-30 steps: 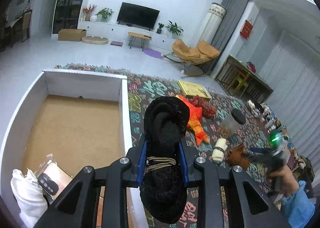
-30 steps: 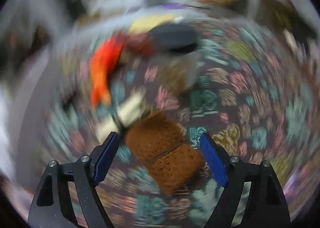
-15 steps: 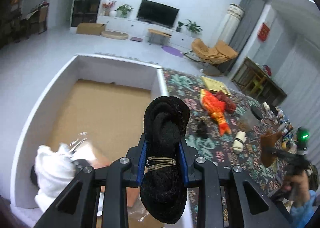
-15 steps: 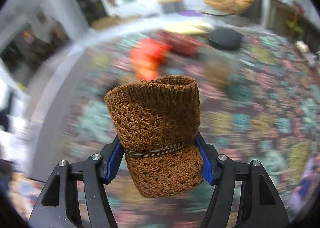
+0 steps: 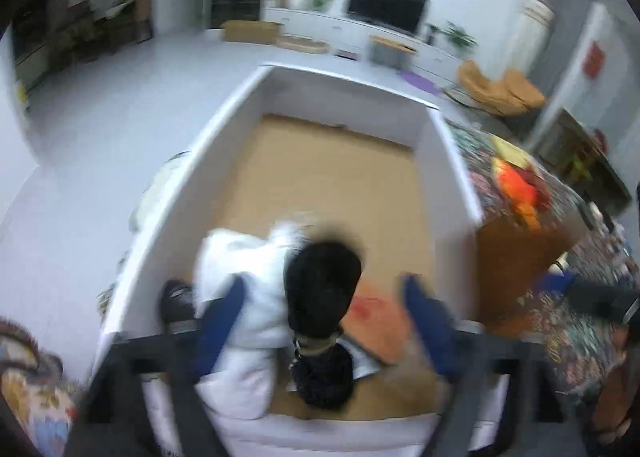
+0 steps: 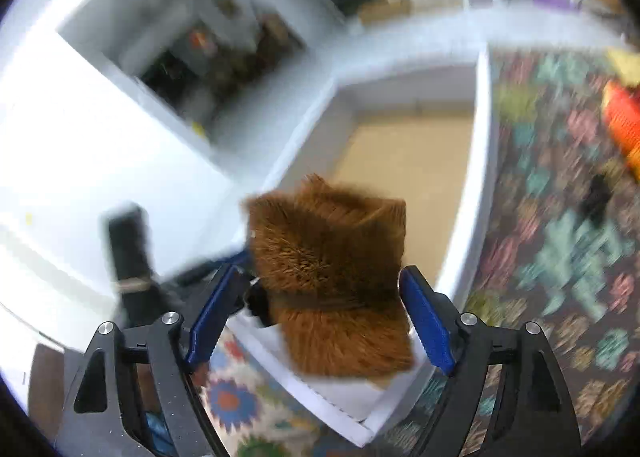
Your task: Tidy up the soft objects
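Observation:
My left gripper (image 5: pixel 324 321) is open over the near end of the white box (image 5: pixel 228 129). The black rolled sock bundle (image 5: pixel 322 321) sits loose between its spread fingers, apart from both pads, by a white cloth (image 5: pixel 240 285) in the box. My right gripper (image 6: pixel 320 313) has opened too. The brown knit bundle (image 6: pixel 332 277) is between its fingers, blurred, over the box's near right corner (image 6: pixel 476 217). It also shows in the left wrist view (image 5: pixel 516 253) beside the box wall.
The box has a tan cardboard floor (image 5: pixel 328 185) holding an orange packet (image 5: pixel 376 321) and a dark remote (image 5: pixel 174 297). An orange plush fish (image 5: pixel 516 185) lies on the patterned rug (image 6: pixel 560 217) to the right. White floor lies left of the box.
My left gripper moved over the box and opened, letting go of the black bundle. My right gripper swung left to the box with the brown bundle and its jaws spread apart.

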Tool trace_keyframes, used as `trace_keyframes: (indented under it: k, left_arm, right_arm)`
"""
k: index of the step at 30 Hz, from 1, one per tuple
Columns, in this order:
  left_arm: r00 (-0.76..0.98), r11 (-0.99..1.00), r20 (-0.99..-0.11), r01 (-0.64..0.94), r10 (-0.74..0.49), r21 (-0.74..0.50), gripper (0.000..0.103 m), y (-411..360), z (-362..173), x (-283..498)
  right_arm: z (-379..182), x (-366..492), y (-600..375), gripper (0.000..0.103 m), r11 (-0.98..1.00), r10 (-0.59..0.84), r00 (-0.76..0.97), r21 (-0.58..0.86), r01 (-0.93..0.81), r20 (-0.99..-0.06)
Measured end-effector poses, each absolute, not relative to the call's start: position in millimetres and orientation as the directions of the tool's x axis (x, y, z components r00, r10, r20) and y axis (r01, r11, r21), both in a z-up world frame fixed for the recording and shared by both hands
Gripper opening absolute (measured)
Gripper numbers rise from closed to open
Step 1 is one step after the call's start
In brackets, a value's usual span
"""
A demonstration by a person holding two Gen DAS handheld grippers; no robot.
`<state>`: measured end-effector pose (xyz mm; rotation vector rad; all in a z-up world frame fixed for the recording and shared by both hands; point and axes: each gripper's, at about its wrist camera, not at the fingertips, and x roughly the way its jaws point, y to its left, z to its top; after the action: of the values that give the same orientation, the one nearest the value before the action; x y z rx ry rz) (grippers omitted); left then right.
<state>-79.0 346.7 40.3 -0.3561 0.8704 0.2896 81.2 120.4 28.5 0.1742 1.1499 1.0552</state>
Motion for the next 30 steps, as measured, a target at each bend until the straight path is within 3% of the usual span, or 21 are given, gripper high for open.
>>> trace_keyframes:
  k: [5,9,13,19,21,25,30]
  left_arm:
    - [0.635,0.857,-0.756,-0.468,0.157,-0.214,0.092,367,35,-104]
    - [0.684,0.852,-0.715,-0.454,0.144,-0.262,0.092,356,41,-106]
    - [0.742,0.899,-0.667,-0.339,0.073,-0.279,0.092,309,56,-95]
    - [0.763,0.955,-0.622,-0.024,-0.174,-0.297,0.093,175,62,-60]
    - [0.725,0.945,-0.632,0.082,-0.274,-0.316,0.098,122,50,-44]
    - [0.638,0.93,-0.683,0.167,-0.356,-0.329,0.098,41,5,-8]
    - [0.58,0.98,-0.791,0.077,-0.195,-0.185,0.098,15,-65,50]
  right_arm:
    - [23,71,107,0.085,0.556,0.745,0.082,0.549,-0.624,-0.662]
    - [24,82,59,0.085,0.666,0.683,0.276,0.421,-0.616,-0.676]
    - [2,97,-7,0.085,0.853,0.466,0.509,0.215,-0.476,-0.724]
    - [-74,131,-137,0.085,0.991,0.123,0.572,0.068,-0.117,-0.811]
    - [-82,137,-160,0.085,0.998,0.069,0.58,0.047,-0.052,-0.811]
    - [-95,142,-191,0.085,0.998,-0.003,0.618,0.033,0.048,-0.786]
    - [-100,144,-204,0.085,0.994,-0.035,0.619,0.035,0.101,-0.785]
